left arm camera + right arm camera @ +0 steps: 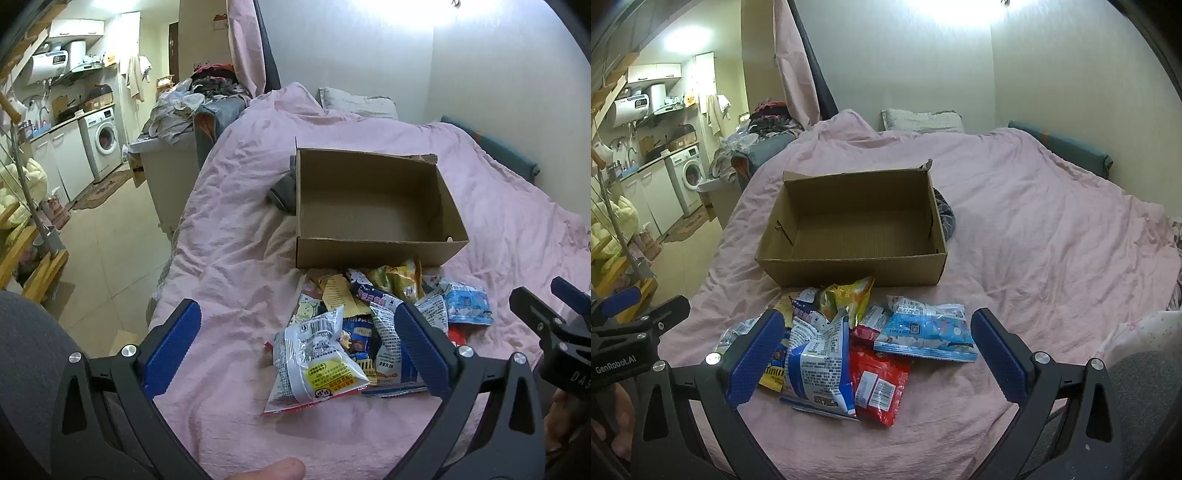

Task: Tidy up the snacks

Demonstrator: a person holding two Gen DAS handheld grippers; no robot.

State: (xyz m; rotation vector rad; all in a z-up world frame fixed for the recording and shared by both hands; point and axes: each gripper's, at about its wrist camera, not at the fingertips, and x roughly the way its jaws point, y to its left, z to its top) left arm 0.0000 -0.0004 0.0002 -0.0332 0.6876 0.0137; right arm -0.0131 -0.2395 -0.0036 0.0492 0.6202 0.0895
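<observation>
An empty brown cardboard box (373, 236) (849, 266) stands open on the pink bed. A pile of snack packets lies just in front of it: a silver packet with a yellow label (317, 362), a light blue packet (467, 302) (923, 328), a blue and white packet (820, 362), a red packet (879, 384) and a yellow packet (849, 299). My left gripper (299, 343) is open and empty, above the left part of the pile. My right gripper (879, 354) is open and empty, above the pile's middle. Each gripper shows at the edge of the other's view.
The pink bedspread (1034, 229) covers the whole bed, with pillows (919, 120) at the far end against the wall. A grey cloth (945, 218) lies beside the box. To the left, off the bed, are a laundry heap (199, 99), a washing machine (103, 142) and tiled floor.
</observation>
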